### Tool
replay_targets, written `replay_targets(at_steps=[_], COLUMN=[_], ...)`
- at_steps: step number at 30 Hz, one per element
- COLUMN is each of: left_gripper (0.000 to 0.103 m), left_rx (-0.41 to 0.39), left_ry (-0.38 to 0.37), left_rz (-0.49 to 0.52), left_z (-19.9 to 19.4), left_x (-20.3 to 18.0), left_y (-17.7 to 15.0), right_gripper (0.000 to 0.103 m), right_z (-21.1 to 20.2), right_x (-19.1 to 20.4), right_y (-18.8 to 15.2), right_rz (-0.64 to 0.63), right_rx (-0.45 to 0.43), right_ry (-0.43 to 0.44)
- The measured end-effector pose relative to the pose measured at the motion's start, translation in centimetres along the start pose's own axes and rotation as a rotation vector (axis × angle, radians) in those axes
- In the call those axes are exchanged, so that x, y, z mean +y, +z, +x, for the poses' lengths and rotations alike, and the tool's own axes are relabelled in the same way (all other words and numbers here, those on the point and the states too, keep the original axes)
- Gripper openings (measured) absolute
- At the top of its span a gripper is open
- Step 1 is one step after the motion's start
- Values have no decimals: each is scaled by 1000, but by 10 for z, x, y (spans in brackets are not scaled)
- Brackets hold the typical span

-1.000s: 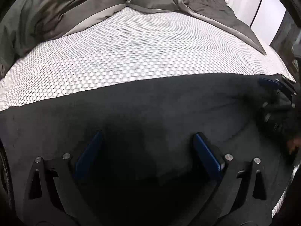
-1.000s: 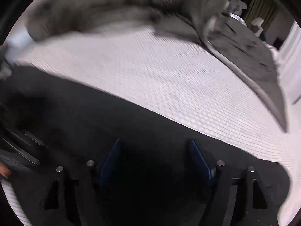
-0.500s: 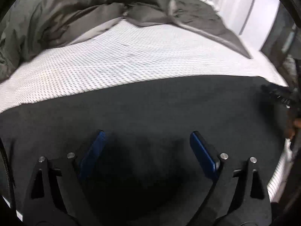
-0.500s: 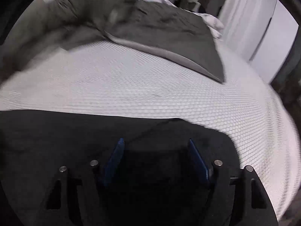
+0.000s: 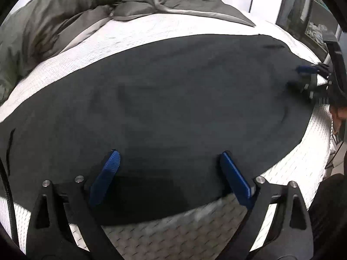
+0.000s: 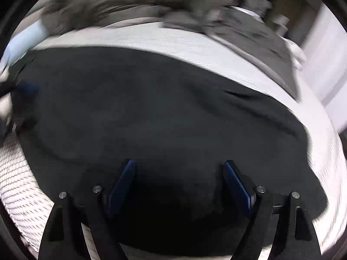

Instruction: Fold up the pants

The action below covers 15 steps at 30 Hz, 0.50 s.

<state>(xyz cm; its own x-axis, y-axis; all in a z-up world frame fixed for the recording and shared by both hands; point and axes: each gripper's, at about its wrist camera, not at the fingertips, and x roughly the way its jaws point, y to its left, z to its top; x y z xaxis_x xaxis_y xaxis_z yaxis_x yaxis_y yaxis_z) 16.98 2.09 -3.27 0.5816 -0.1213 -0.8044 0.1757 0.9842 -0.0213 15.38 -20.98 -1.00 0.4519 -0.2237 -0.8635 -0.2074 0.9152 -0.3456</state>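
Note:
The black pants point(image 5: 169, 99) lie flat across the white textured bed sheet point(image 5: 164, 26), folded into a broad dark slab. My left gripper point(image 5: 170, 153) is open and empty, its blue fingers apart above the pants' near edge. My right gripper point(image 6: 179, 165) is also open and empty, above the near edge of the pants point(image 6: 151, 112) further right. The right gripper also shows at the right edge of the left wrist view point(image 5: 310, 80); the left gripper shows blurred at the left edge of the right wrist view point(image 6: 19, 99).
A rumpled grey duvet point(image 5: 54, 15) lies bunched along the far side of the bed. The sheet point(image 6: 195, 43) shows beyond the pants. White curtains or wall point(image 6: 325, 69) and dark furniture point(image 5: 314, 17) stand to the right of the bed.
Both grippers have pulled back and up from the pants; the near edge of the pants and the sheet below it now show. Both stayed open.

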Motion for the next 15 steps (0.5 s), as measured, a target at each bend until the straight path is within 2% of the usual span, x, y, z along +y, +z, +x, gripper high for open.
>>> replay_targets(at_steps=[1, 2, 4, 7, 9, 11, 15], left_gripper=[96, 98, 98, 97, 97, 97, 97], left_rx=[-3, -6, -7, -49, -106, -140, -171], left_ry=[15, 29, 30, 57, 19, -19, -85], left_rz=[-13, -27, -66, -107, -133, -152, -124], left_z=[-2, -5, -6, -17, -30, -37, -31], left_x=[7, 14, 28, 35, 29, 19, -20], left_y=[-4, -7, -9, -1, 4, 8, 20], right_gripper=[85, 82, 80, 81, 84, 88, 88], right_z=[2, 6, 2, -20, -35, -52, -52], right_x=[-17, -34, -55, -51, -63, -87, -148], right_y=[-7, -13, -23, -25, -28, -39, -60], right_rz=[48, 91, 181, 175, 232, 357, 571], right_rx=[16, 26, 3, -35, -72, -110, -113], right_ry=[-59, -74, 51, 61, 101, 154, 250])
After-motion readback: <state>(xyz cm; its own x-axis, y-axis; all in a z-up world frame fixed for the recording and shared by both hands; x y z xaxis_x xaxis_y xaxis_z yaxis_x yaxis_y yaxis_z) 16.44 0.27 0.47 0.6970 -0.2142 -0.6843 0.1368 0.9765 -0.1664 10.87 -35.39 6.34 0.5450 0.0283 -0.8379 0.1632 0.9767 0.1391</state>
